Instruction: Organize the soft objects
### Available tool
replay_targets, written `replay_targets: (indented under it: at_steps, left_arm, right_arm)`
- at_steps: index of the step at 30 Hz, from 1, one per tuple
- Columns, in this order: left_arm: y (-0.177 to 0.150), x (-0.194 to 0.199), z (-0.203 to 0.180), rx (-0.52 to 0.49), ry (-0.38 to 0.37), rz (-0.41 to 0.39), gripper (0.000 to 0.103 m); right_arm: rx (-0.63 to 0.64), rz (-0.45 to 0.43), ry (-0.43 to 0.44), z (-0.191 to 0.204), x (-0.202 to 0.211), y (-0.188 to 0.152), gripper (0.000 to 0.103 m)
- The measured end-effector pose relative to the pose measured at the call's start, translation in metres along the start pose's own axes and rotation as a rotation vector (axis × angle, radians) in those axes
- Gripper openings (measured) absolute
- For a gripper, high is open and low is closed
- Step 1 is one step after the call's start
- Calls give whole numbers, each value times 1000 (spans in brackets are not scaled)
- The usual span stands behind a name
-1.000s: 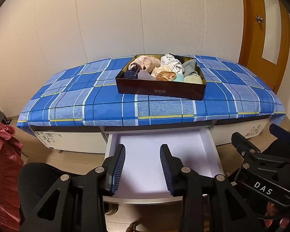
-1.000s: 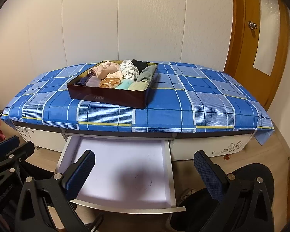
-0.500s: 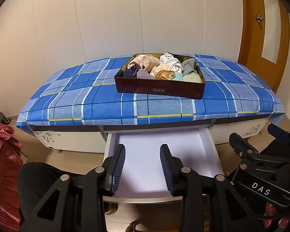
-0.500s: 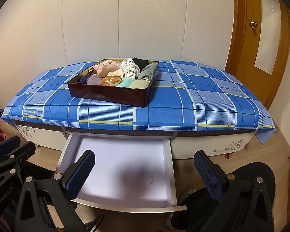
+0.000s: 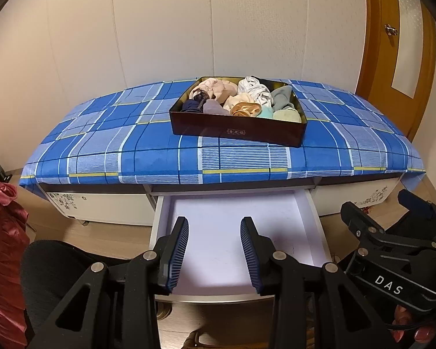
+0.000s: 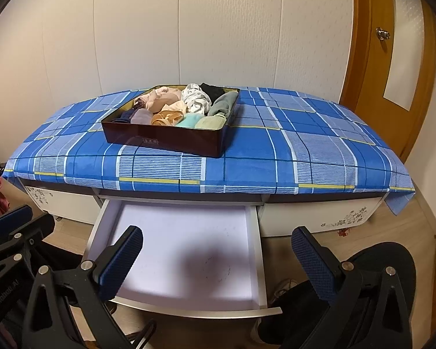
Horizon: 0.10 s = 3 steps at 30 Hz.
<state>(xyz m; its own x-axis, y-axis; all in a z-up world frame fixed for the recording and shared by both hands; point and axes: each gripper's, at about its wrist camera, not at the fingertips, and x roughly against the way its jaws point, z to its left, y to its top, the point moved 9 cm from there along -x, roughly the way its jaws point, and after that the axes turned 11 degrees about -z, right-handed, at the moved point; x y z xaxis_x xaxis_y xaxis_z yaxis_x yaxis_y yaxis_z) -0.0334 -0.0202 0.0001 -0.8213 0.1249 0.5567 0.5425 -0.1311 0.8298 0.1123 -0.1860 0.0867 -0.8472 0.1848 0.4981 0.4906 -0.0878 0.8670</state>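
Both tools, left tool (image 5: 213,250) and right tool (image 6: 216,257), spread, gripping nothing. Rolled soft items (image 5: 241,100) packed in box (image 5: 235,131) on tabletop (image 5: 130,151); drawer (image 6: 177,250) pulled out, bare. Fits early or late stage.

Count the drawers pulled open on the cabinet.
1: the middle drawer, pulled out below the blue plaid cloth. The floral fronts on its left and right look shut.

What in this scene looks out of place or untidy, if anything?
Little stands out. The dark box sits slightly askew on the blue plaid cloth, its soft garments bundled loosely. The drawer below is pulled open and looks empty. A corner of the cloth hangs loose at the right end. Nothing is spilled or damaged.
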Motion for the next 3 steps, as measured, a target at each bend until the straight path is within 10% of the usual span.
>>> replay_targets:
  at_steps: [3]
  left_arm:
    - [-2, -2, 0, 2, -2, 11, 37]
  right_arm:
    - [0, 4, 2, 1, -1, -1, 103]
